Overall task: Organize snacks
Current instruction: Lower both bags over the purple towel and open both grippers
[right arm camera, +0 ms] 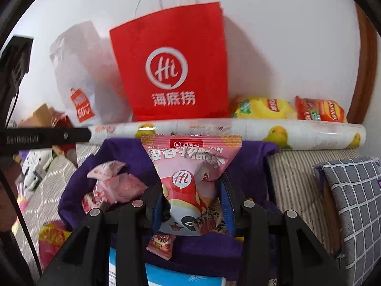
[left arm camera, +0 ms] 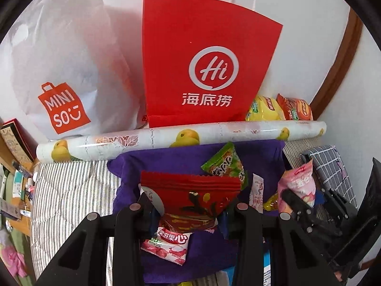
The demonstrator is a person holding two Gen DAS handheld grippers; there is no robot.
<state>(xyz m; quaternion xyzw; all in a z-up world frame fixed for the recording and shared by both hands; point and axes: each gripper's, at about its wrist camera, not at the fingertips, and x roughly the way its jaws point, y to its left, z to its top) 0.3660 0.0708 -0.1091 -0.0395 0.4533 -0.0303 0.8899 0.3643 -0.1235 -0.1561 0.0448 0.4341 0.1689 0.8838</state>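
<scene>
Left gripper (left arm camera: 188, 208) clamped a red crinkle-edged foil snack packet (left arm camera: 190, 195); right gripper (right arm camera: 190, 202) clamped a pink plastic snack pouch (right arm camera: 190, 178) — both above the purple cloth (left arm camera: 259, 157), upright red paper bag (right arm camera: 171, 66) straight ahead.

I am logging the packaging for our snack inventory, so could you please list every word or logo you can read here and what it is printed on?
"Hi" and "海底捞": red paper bag.
"MINISO": white plastic bag.
"Hi" and "海底捞": pink snack packet in the right gripper; its larger characters are creased and unclear.
"果滋果心": pink-and-white candy packet.
Red snack packet in the left gripper, green packet, chip bags: unreadable.
</scene>
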